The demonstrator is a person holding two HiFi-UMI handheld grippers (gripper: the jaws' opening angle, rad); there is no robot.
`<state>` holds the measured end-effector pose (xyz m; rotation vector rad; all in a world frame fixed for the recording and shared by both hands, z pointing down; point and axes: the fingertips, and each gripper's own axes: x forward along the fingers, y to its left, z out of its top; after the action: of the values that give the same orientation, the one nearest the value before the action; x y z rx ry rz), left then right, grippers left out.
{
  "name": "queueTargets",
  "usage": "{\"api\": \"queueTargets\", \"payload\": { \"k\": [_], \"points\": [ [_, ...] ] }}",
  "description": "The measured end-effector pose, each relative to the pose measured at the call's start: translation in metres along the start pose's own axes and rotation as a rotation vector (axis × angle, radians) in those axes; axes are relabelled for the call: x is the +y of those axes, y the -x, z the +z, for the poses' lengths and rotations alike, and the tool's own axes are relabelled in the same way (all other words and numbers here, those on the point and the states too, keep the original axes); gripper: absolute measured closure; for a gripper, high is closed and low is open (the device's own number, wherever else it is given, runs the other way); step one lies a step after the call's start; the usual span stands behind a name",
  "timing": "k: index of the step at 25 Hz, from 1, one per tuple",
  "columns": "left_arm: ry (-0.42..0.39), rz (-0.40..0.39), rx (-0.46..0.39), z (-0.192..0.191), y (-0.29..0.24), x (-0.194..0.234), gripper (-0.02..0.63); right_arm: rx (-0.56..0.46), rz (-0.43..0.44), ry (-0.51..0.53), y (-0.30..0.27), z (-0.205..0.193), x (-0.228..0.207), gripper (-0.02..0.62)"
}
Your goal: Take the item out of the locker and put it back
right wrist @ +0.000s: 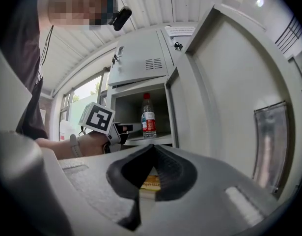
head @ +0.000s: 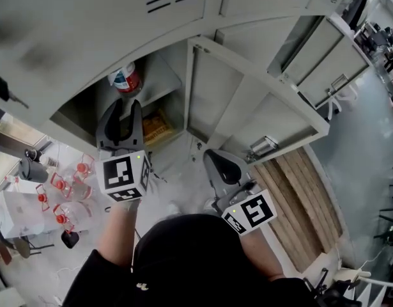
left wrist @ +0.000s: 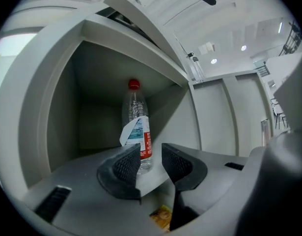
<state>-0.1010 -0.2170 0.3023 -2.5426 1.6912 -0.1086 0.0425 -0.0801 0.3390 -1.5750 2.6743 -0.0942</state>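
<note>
A clear water bottle (left wrist: 136,127) with a red cap and a red-and-blue label stands upright on the upper shelf of the open locker compartment (left wrist: 62,112). My left gripper (left wrist: 151,154) is open just in front of it; the bottle shows through the gap, beyond the pads, untouched. From above, the left gripper (head: 123,123) points into the locker below the bottle (head: 126,80). My right gripper (right wrist: 153,147) is shut with nothing in it, held back from the locker. It (head: 222,168) sits lower right in the head view. The bottle (right wrist: 149,116) also shows in the right gripper view.
A yellow packet (head: 156,126) lies in the compartment under the shelf. The locker's grey door (right wrist: 224,97) stands open at the right. Further open locker doors (head: 324,62) stand right of it. A wooden pallet (head: 305,197) lies on the floor; several red-capped containers (head: 68,190) stand at left.
</note>
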Motion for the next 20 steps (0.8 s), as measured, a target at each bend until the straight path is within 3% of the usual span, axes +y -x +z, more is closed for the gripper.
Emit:
{"api": "queueTargets", "payload": {
  "k": [8, 15, 20],
  "points": [
    [-0.114, 0.048, 0.099, -0.002, -0.024, 0.006, 0.394, 0.005, 0.06, -0.022, 0.004, -0.004, 0.004, 0.598],
    [-0.102, 0.091, 0.155, -0.003, -0.043, 0.016, 0.318, -0.003, 0.089, -0.024, 0.006, -0.002, -0.001, 0.598],
    [-0.088, 0.075, 0.196, -0.011, -0.057, 0.021, 0.262, -0.003, 0.099, -0.023, 0.005, -0.002, -0.005, 0.598]
  ]
}}
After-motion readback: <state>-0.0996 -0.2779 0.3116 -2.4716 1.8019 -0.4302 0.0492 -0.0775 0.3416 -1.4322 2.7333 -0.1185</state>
